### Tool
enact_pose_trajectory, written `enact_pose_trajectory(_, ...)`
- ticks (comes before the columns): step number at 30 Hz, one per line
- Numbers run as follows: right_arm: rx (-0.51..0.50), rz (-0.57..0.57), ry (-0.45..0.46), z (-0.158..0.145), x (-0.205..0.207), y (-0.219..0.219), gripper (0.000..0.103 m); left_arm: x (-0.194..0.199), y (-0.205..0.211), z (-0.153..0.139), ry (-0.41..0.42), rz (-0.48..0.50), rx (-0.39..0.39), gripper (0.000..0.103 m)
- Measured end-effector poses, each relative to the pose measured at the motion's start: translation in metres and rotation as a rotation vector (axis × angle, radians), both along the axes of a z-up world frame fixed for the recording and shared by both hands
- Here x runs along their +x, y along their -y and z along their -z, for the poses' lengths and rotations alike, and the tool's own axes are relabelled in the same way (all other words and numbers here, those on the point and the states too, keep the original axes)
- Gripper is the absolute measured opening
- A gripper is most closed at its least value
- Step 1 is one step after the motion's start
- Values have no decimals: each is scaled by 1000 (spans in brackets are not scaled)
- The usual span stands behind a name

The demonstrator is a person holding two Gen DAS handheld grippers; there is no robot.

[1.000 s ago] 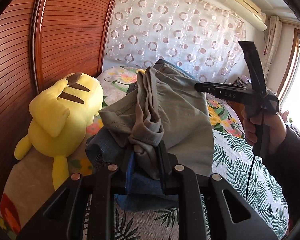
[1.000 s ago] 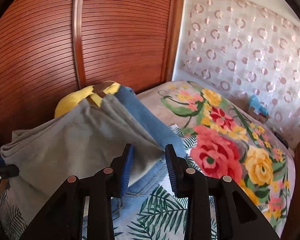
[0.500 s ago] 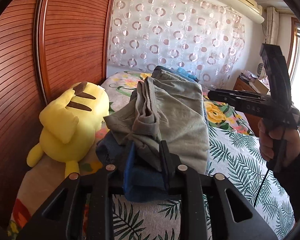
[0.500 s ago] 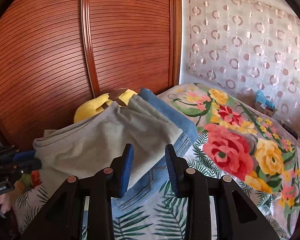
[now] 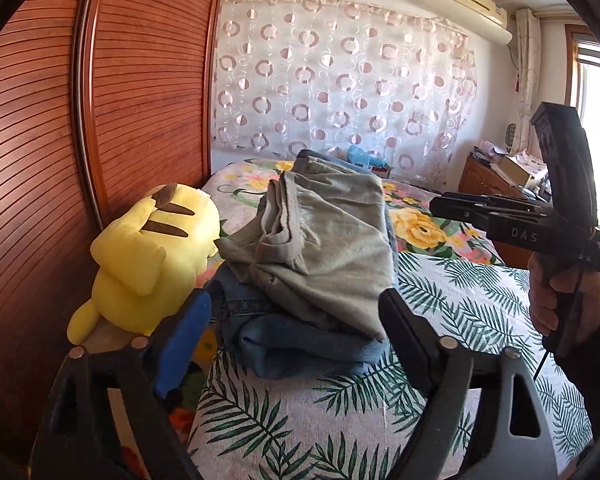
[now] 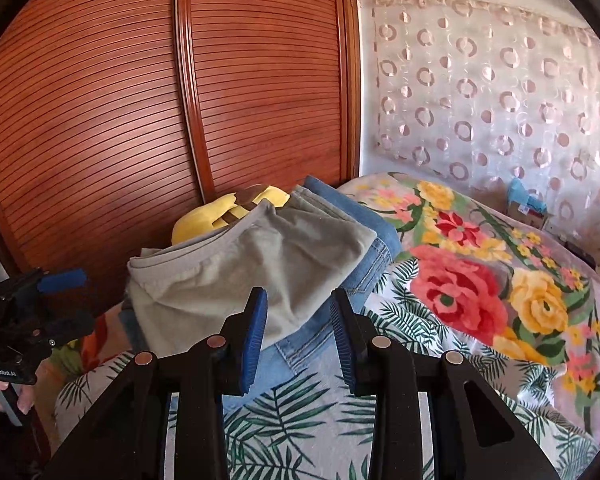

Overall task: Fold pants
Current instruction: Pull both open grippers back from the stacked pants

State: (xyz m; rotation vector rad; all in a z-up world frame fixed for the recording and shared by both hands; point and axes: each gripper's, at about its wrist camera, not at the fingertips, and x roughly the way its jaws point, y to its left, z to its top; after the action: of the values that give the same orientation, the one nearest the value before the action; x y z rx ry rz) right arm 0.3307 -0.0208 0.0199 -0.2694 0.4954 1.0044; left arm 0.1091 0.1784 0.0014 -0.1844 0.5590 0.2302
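Folded grey pants (image 5: 324, 244) lie on top of folded blue jeans (image 5: 300, 344) on the flowered bed; the grey pants (image 6: 252, 272) and jeans (image 6: 364, 248) also show in the right wrist view. My left gripper (image 5: 294, 314) is open wide and empty, just in front of the pile. It shows at the left edge of the right wrist view (image 6: 60, 300). My right gripper (image 6: 299, 330) is open and empty, pulled back from the pile's near edge. It appears in the left wrist view (image 5: 440, 204) right of the pile.
A yellow plush toy (image 5: 148, 256) lies left of the pile against the slatted wooden wardrobe (image 5: 40, 160). The flowered bedspread (image 6: 480, 300) spreads to the right. A curtained wall (image 5: 340, 92) and a wooden side cabinet (image 5: 488, 184) stand behind the bed.
My left gripper has let go of the grey pants and opened wide, backing off. The pants now rest flat on the jeans. My right gripper has drawn back from the pile.
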Motion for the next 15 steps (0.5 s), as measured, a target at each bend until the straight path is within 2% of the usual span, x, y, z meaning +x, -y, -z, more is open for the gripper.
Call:
enact_pose_trajectory(2, 6, 6, 2, 0, -7, 4, 34, -3, 3, -2, 7, 8, -1, 98)
enact_pose_trajectory(4, 14, 10, 3, -1, -13, 9, 34, -8, 4, -4, 21, 14, -1, 102)
enact_pose_trajectory(9, 22, 25, 2, 1, -27, 18, 34, -17, 16, -13, 36, 37, 17, 102)
enact_pose_trajectory(13, 33, 42, 3, -1, -39, 26, 34, -20, 27, -14, 17, 57, 46, 102)
enact_pose_trajectory(15, 35, 56, 8, -1, -46, 31, 37, -22, 34, -13, 7, 74, 52, 102)
